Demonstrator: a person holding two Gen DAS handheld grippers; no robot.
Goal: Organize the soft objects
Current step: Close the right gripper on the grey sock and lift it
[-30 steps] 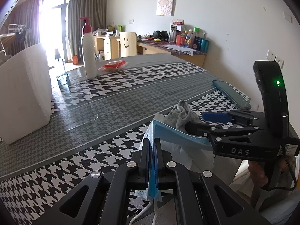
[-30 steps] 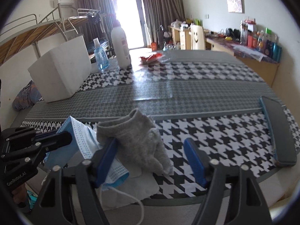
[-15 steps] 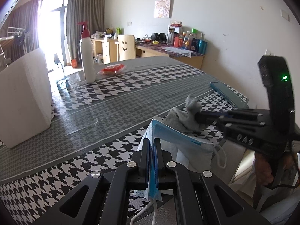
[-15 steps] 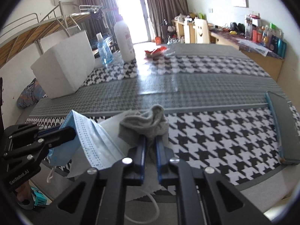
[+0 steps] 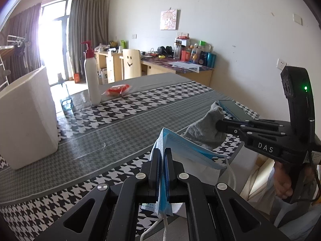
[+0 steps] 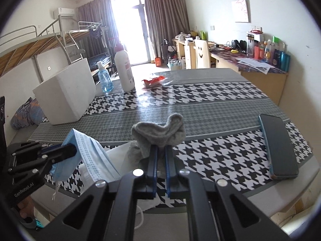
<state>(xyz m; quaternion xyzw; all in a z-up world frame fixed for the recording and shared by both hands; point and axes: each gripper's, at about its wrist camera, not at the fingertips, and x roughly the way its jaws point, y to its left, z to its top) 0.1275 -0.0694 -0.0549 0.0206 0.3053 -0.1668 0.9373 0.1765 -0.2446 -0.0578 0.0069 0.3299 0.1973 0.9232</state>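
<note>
My left gripper (image 5: 162,150) is shut on a blue face mask (image 5: 186,148), held above the near edge of the houndstooth table (image 5: 112,132). It also shows in the right wrist view (image 6: 69,150) with the mask (image 6: 90,156) hanging from it. My right gripper (image 6: 160,150) is shut on a grey sock (image 6: 160,134), lifted off the table. In the left wrist view the right gripper (image 5: 218,124) holds the sock (image 5: 204,130) to the right of the mask. A white tissue (image 6: 118,154) lies under both.
A white foam box (image 6: 66,98) stands at the left of the table. A white pump bottle (image 6: 124,70), a blue sanitizer bottle (image 6: 104,78) and a red packet (image 6: 153,80) stand at the far side. A phone (image 6: 278,146) lies at the right edge.
My right gripper closed on the grey sock and lifted it off the table. My left gripper kept its hold on the mask and rose a little.
</note>
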